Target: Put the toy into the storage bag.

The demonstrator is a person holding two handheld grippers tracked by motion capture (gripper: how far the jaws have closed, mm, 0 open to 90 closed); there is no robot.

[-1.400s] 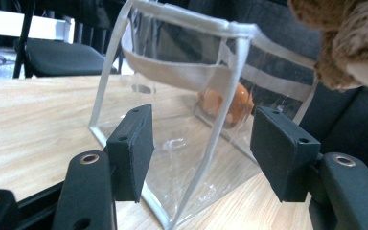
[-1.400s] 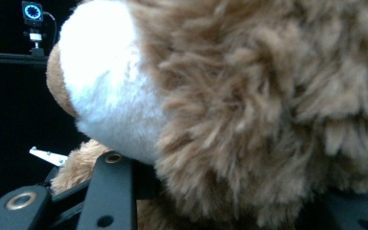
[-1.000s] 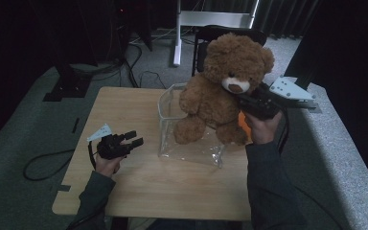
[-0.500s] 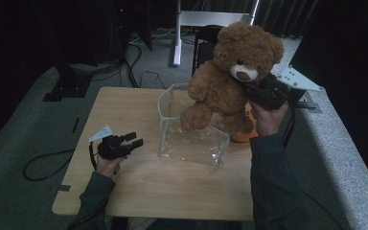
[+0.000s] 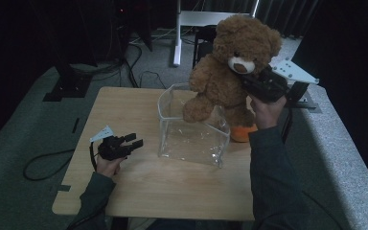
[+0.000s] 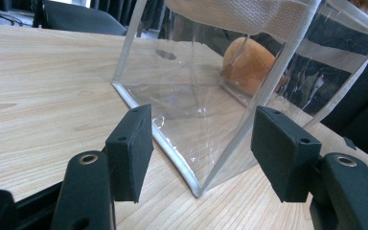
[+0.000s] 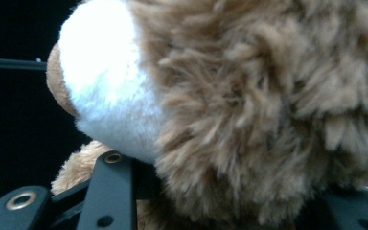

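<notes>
A large brown teddy bear with a white muzzle hangs above the far right rim of a clear plastic bin on the wooden table. My right gripper is shut on the bear near its neck. In the right gripper view its fur bulges between the jaws of this gripper. One of the bear's paws hangs over the bin's opening. My left gripper rests low on the table left of the bin, open and empty. In the left gripper view its jaws frame the bin's near corner without touching it.
An orange round thing lies on the table behind the bin's right side, and shows through the clear wall. A white desk frame and a dark chair stand beyond the table. Cables lie on the floor at left.
The right hand has lifted the bear up and to the right, from low over the bin to higher above its far right rim. The left gripper has stayed put.
</notes>
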